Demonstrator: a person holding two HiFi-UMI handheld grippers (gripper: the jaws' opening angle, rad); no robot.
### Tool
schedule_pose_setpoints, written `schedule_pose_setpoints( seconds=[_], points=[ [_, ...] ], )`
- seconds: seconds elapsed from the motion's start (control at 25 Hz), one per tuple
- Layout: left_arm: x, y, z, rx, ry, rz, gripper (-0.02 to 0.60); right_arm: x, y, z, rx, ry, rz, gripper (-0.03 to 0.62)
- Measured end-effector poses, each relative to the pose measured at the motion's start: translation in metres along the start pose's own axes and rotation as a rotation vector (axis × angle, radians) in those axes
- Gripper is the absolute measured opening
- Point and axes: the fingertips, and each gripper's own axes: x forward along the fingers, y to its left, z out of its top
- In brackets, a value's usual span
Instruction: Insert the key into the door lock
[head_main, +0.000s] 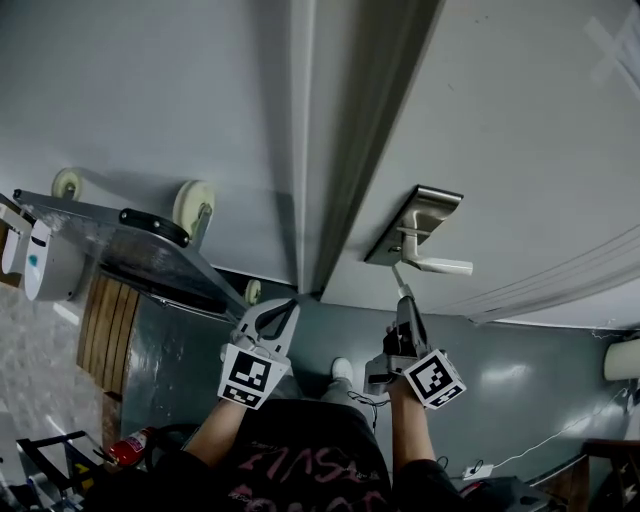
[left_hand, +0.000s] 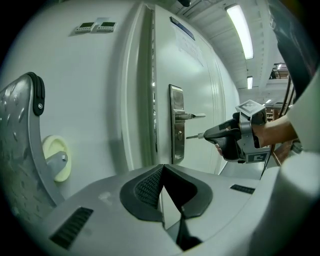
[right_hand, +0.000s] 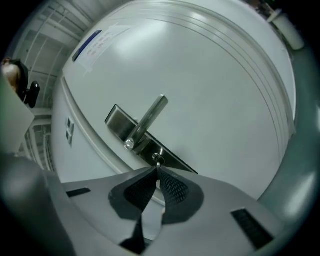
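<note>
Slim metal key (left_hand: 194, 136) held level in the right gripper (right_hand: 158, 171), its tip at the round keyhole (right_hand: 157, 159) low on the brushed-steel lock plate (left_hand: 176, 125); whether the tip has entered cannot be told. The plate stands upright on the tall white door (left_hand: 200, 75), near its closing edge, and carries a straight steel lever handle (left_hand: 192, 116) just above the keyhole.

Writing: a pale sheet with a blue header band (right_hand: 92, 44) is stuck high on the door, its print too small to read. Two small grey wall panels (left_hand: 95, 26) sit side by side on the wall beside the door frame, likewise unreadable. A light tag on the right gripper's body (left_hand: 257, 158) bears a mark like the letter C. Each gripper carries a cube with black-and-white square markers (head_main: 248, 377).

Tongs: the right gripper's dark ribbed pads (right_hand: 172, 187) are pressed together on the key's head, so that only the blade shows past their tips. The left gripper (left_hand: 162, 167) hangs short of the door, well apart from the lock plate and facing it; its pads meet at the tips with nothing between them.

Left of the door, a grey metal trolley (head_main: 120, 235) with cream wheels (head_main: 195, 205) stands by the wall.
</note>
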Motion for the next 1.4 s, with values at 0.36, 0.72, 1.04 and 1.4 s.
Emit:
schedule_pose_setpoints(
  seconds=[0.36,0.72,1.04,1.4],
  points=[
    [0.010,-0.005,-0.016,0.003,0.005,-0.104,0.012,-0.006,-0.018,-0.001,0.211,-0.114,-0.062,0.078],
    [0.022,-0.012,-0.030,0.003,0.015,-0.162,0.012,-0.007,-0.024,-0.006,0.332,-0.164,-0.056,0.078],
    [0.031,-0.014,-0.014,0.019,-0.013,-0.179,0.012,-0.001,-0.020,-0.002,0.331,-0.171,-0.044,0.078],
    [0.045,-0.008,0.017,0.053,-0.060,-0.170,0.012,0.007,-0.013,0.002,0.394,-0.189,-0.009,0.078]
  ],
)
